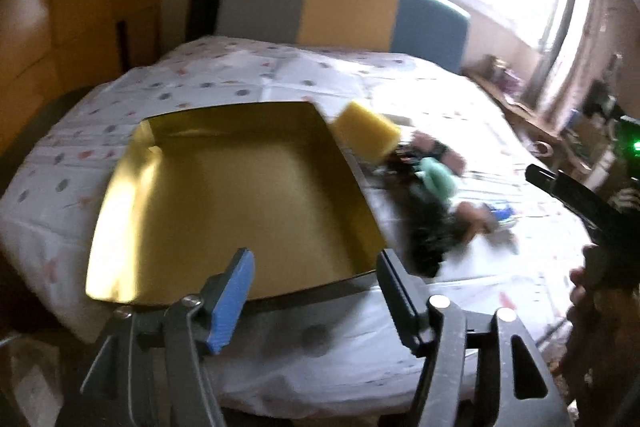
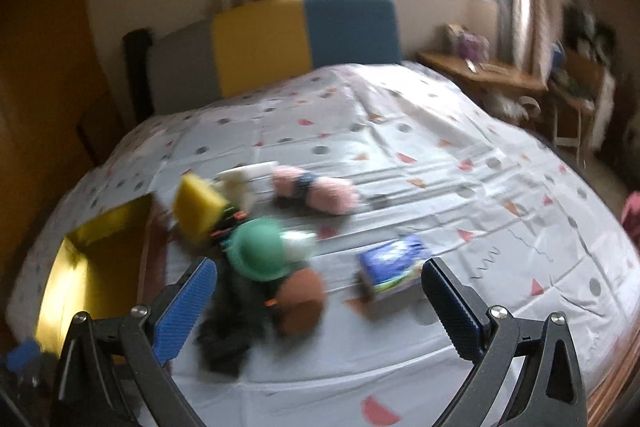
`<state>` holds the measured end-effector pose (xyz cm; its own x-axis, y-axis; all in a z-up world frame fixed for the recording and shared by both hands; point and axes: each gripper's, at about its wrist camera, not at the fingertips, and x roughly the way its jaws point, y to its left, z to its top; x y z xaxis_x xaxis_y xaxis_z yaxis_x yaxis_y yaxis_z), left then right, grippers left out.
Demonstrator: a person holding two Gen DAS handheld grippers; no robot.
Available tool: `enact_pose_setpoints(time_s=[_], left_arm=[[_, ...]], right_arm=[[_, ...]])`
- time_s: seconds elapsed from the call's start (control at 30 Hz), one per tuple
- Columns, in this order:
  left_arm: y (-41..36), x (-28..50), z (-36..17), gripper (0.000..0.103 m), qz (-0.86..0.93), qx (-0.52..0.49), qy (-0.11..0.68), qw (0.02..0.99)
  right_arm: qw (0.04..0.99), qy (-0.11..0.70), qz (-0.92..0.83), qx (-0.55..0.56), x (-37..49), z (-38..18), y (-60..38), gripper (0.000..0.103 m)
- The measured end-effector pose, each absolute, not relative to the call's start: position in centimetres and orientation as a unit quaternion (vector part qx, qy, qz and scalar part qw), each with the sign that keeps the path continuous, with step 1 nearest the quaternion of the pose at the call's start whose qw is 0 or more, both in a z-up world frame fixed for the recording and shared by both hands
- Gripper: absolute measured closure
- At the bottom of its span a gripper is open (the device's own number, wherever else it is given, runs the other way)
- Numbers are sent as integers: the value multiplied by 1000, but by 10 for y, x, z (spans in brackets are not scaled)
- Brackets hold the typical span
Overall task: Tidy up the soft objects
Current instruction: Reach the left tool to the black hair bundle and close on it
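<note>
Soft objects lie clustered mid-bed, on the patterned bedsheet (image 2: 420, 155): one yellow sponge (image 2: 198, 213), one white sponge (image 2: 244, 175), one pink roll (image 2: 314, 189), one green hat (image 2: 260, 249), one brown ball (image 2: 300, 297), one dark cloth (image 2: 228, 327), one blue-white pack (image 2: 394, 269). One gold tray (image 1: 224, 195) sits left of the cluster; the yellow sponge leans by its far right corner. Left claw (image 1: 316, 291) is spread, holding nothing, over the tray's near edge. Right claw (image 2: 316, 307) is spread wide, holding nothing, above the ball and pack. Both views are blurred.
</note>
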<state>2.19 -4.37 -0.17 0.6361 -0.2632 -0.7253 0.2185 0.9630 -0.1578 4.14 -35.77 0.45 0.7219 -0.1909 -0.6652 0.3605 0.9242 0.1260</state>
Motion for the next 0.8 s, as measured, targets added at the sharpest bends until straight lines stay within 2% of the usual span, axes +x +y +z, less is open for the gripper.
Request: enact_pose_setpoints(time_s=[0.2, 0.43, 0.8], left_arm=[[-103, 44, 0, 38, -191, 13, 419, 888], [-159, 85, -23, 40, -242, 13, 484, 841], [-214, 146, -64, 41, -221, 28, 525, 821]], right_arm=[[893, 349, -191, 209, 42, -14, -448, 0], [867, 353, -196, 292, 34, -42, -489, 0], [868, 362, -172, 291, 40, -44, -483, 0]])
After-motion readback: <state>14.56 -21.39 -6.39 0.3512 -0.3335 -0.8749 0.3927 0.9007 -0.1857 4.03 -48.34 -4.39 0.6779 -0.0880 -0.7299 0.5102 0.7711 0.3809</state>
